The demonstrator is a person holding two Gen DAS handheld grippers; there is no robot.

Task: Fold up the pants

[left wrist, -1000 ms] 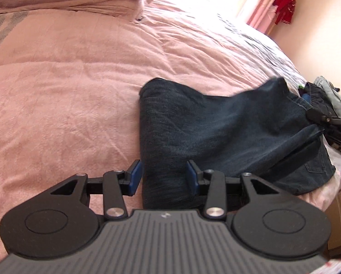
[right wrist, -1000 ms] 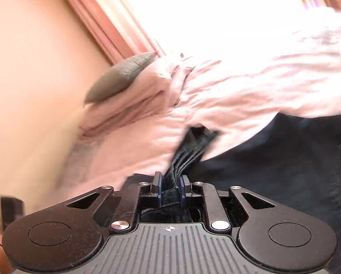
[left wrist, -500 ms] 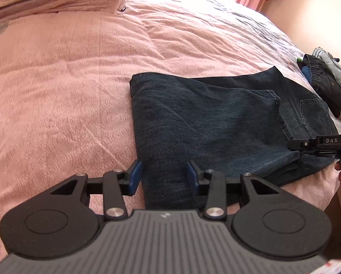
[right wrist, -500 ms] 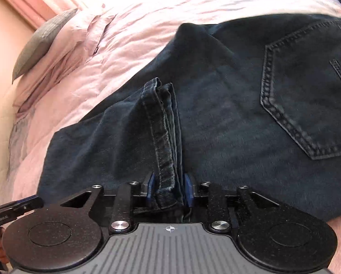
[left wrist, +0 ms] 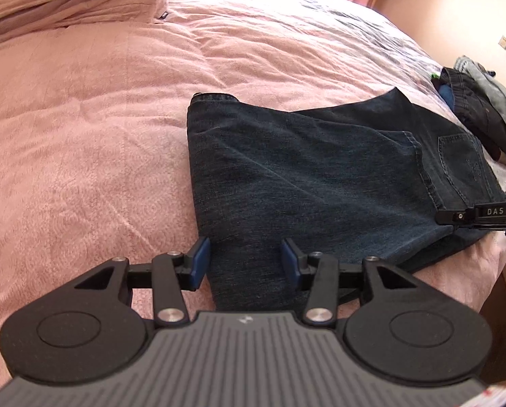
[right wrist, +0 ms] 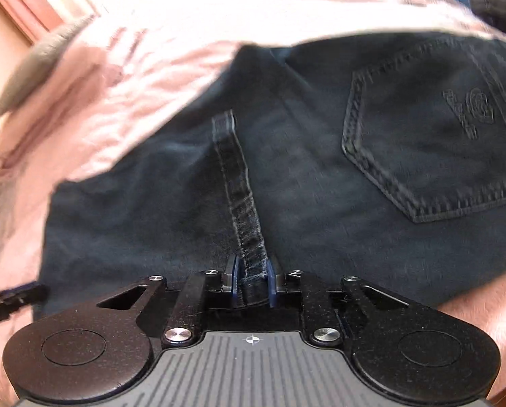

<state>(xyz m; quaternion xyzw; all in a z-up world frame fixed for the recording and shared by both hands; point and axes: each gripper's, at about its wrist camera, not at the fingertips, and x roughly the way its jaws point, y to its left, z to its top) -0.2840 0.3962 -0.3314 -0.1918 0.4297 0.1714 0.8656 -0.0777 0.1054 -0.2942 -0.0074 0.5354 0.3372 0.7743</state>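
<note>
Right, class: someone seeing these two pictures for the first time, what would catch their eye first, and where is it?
The dark blue jeans, folded on the pink bedspread, dominate both views. In the right wrist view the right gripper has a hem between its closing jaws, with a stitched back pocket to the right. The left gripper, jaws opening, straddles the jeans' near fold.
</note>
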